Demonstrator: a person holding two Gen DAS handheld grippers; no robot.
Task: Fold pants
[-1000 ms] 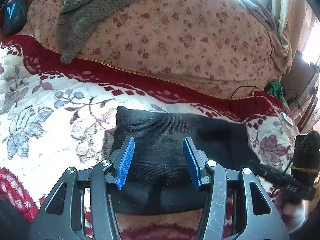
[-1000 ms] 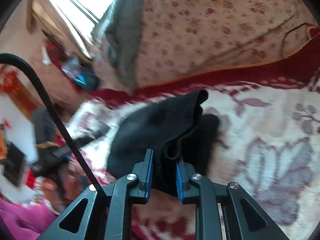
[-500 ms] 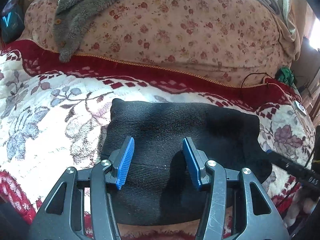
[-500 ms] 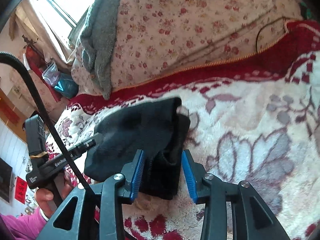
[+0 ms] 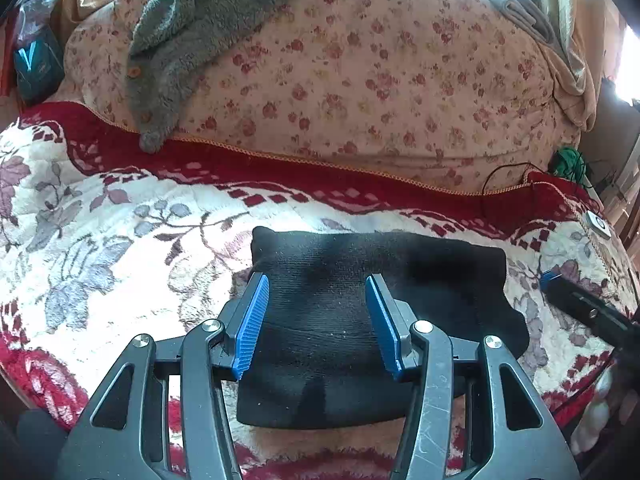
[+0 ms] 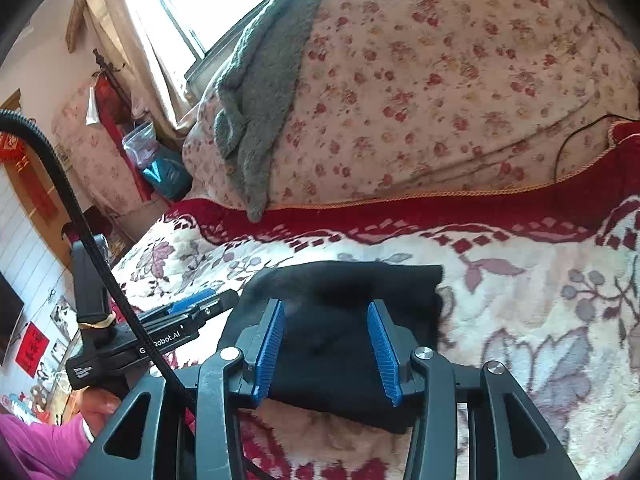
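The black knit pants (image 5: 360, 304) lie folded into a compact rectangle on the floral blanket (image 5: 100, 264). They also show in the right wrist view (image 6: 340, 320). My left gripper (image 5: 318, 320) is open, its blue pads spread just above the near part of the pants, holding nothing. My right gripper (image 6: 326, 350) is open too, hovering over the pants' other end, empty. The left gripper (image 6: 192, 312) shows in the right wrist view at the left of the pants. The right gripper's tip (image 5: 560, 288) shows at the right edge of the left wrist view.
A large rose-print quilt bundle (image 5: 380, 80) rises behind the blanket, with a grey fleece garment (image 5: 192, 32) draped on it. A black cable (image 5: 504, 176) and green cord (image 5: 568, 160) lie at the back right. A teal bag (image 6: 164, 172) stands by the wall.
My right gripper let go of the pants' edge and opened wide; the lifted fold now lies flat. Both grippers have drawn back slightly from the pants.
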